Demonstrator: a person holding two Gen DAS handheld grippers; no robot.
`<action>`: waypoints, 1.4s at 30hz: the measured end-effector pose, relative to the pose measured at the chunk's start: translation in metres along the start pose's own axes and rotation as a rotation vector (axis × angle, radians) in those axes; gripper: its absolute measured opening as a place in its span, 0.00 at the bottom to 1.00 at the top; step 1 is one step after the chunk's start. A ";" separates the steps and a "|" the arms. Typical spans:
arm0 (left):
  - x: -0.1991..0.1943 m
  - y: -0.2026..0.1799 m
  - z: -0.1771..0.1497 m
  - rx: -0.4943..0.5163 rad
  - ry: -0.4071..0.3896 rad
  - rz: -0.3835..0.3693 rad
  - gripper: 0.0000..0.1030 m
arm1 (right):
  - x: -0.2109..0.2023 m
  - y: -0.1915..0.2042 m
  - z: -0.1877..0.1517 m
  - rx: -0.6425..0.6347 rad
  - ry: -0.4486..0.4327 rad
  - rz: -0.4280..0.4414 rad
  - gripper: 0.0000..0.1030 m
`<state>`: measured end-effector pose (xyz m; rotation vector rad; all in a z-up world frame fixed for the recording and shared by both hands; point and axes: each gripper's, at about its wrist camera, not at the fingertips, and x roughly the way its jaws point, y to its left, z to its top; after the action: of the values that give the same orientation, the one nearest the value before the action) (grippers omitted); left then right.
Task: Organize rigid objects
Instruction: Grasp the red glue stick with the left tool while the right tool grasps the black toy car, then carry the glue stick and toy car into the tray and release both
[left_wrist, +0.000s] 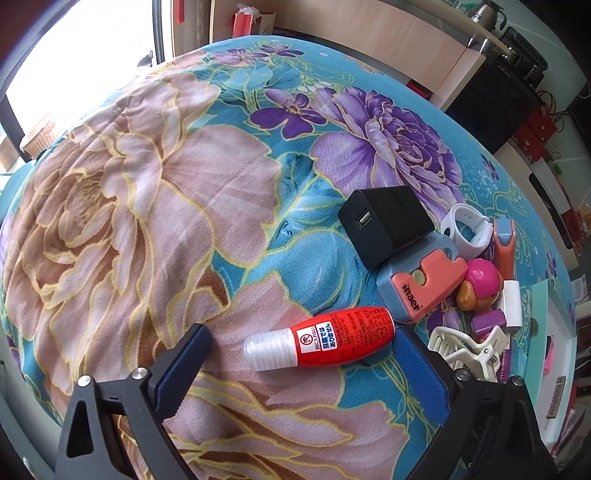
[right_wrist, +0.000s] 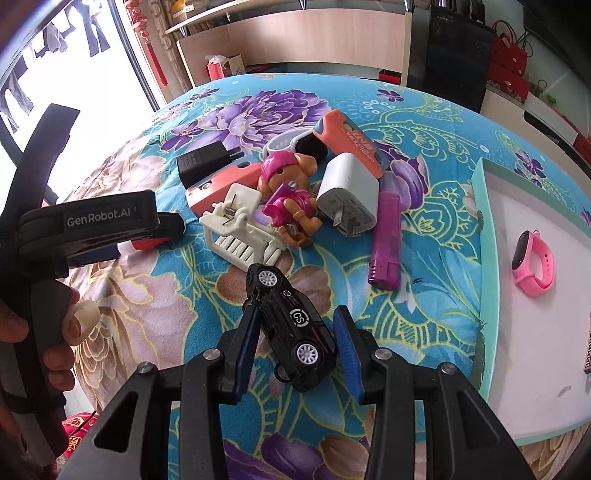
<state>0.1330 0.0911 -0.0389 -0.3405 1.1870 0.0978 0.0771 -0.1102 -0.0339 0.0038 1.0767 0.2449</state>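
R gripper (right_wrist: 297, 317) was pinching the black toy car (right_wrist: 295, 332). Its blue pads pressed on both sides, and the car sat tipped w/ its wheels facing my cam. L gripper (left_wrist: 303, 334) was spread wide. The red bottle (left_wrist: 332, 339) lay flat on the flower blanket (left_wrist: 147, 221) btwn its fingers, clear cap pointing left. The R-side finger was just beside the bottle's bottom end, but the pads weren't squeezing it.

A bit past the car was the pile. First came the white hair clip (right_wrist: 240, 229), then the pink toy pup (right_wrist: 288, 192) lying partly on the clip. The white plug block (right_wrist: 351, 195) was next to the pup, and a purple stick thing (right_wrist: 386, 240) lay beside the block. The black charger (right_wrist: 207, 162) was at the far left of the pile.

Off to the right sat the white tray (right_wrist: 480, 240) w/ a green rim. A pink watch (right_wrist: 533, 262) lay inside it, well apart from the pile.
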 end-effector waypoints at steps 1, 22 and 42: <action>0.000 0.000 0.000 0.004 -0.003 0.001 0.97 | 0.000 0.000 0.000 0.001 0.000 0.002 0.41; -0.014 0.005 -0.017 0.131 -0.109 0.052 0.27 | -0.009 -0.023 0.000 0.072 -0.025 0.004 0.34; -0.077 -0.021 -0.024 0.202 -0.212 -0.034 0.21 | -0.059 -0.085 -0.003 0.251 -0.200 0.062 0.34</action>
<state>0.0876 0.0719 0.0282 -0.1675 0.9714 -0.0163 0.0650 -0.2047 0.0057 0.2816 0.9024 0.1604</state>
